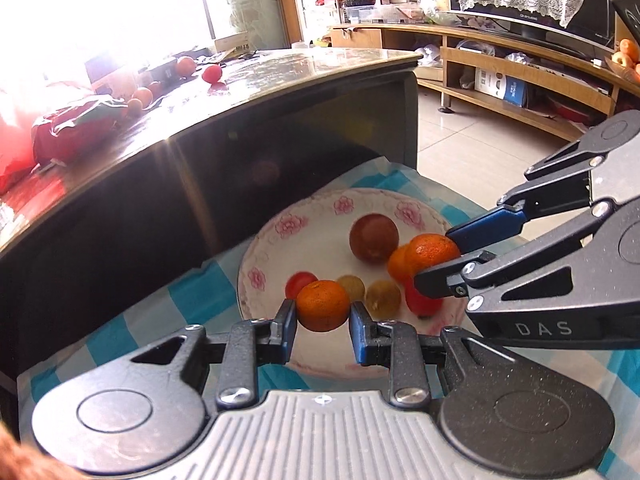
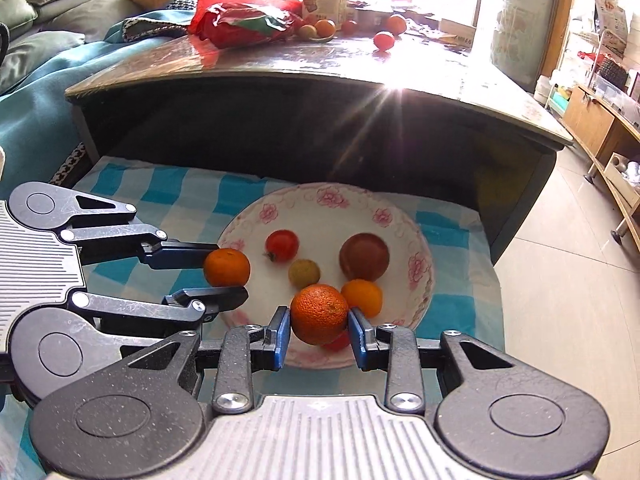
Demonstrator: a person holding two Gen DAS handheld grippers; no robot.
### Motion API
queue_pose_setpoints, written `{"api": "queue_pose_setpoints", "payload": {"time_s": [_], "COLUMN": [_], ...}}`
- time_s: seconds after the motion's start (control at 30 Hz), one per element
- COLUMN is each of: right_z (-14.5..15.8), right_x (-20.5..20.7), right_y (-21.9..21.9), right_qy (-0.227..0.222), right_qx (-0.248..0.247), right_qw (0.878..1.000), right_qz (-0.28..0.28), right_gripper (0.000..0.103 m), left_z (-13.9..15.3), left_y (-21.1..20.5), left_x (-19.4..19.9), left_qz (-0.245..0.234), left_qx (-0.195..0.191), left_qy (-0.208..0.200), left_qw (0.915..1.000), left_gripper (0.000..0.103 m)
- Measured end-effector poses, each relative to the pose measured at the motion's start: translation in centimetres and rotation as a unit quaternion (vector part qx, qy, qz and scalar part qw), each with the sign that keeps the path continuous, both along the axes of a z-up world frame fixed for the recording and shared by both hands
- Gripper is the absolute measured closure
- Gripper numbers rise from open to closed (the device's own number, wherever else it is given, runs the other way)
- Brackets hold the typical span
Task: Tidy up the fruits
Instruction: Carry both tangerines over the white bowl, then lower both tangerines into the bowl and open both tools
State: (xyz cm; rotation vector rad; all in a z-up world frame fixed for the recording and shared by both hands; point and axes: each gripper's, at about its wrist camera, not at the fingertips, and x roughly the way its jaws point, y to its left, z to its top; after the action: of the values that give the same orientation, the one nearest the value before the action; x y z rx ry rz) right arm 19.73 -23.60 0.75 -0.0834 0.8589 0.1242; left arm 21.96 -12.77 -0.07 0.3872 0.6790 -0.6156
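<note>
A white flowered plate (image 1: 280,228) (image 2: 404,216) sits on a blue checked cloth. In it lie a dark red round fruit (image 1: 373,238) (image 2: 364,257), a red tomato (image 1: 299,282) (image 2: 282,245), a yellow-green fruit (image 2: 304,273), a loose orange (image 2: 363,297) and another red tomato (image 1: 420,302). My left gripper (image 1: 322,316) (image 2: 224,276) is shut on a mandarin (image 1: 322,305) (image 2: 227,267) over the plate's near-left rim. My right gripper (image 2: 319,330) (image 1: 444,256) is shut on another mandarin (image 2: 319,313) (image 1: 431,249) above the plate.
A dark coffee table (image 2: 320,68) stands just behind the cloth, with more fruit (image 2: 384,40), a red plastic bag (image 2: 244,12) and boxes on top. A sofa with cushions (image 2: 36,40) is at the left. A wooden TV stand (image 1: 500,68) and tiled floor are at the right.
</note>
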Motion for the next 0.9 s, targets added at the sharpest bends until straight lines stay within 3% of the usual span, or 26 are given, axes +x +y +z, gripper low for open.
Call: {"api": "queue_pose_setpoints", "payload": {"time_s": [0.37,0.9], "right_z": [-0.3,-1.2], "right_x": [3.1,5.4], "right_y": [-1.8,-1.1], "right_qy": [-0.02,-0.049], "right_qx": [0.008,-0.003], "right_qw": [0.999,0.999], "right_qz": [-0.025,-0.003], "right_gripper": [0.078,0.076], "left_z": [-0.8,-2.5], "left_y": [-2.0,-2.6], "left_x": [3.0,4.5], "left_qz": [0.017,0.025], "left_qx": [0.005,0.005], "left_qy": [-0.006,-0.005], "left_qw": [0.9998,0.9997], "left_gripper": [0.065,0.065]}}
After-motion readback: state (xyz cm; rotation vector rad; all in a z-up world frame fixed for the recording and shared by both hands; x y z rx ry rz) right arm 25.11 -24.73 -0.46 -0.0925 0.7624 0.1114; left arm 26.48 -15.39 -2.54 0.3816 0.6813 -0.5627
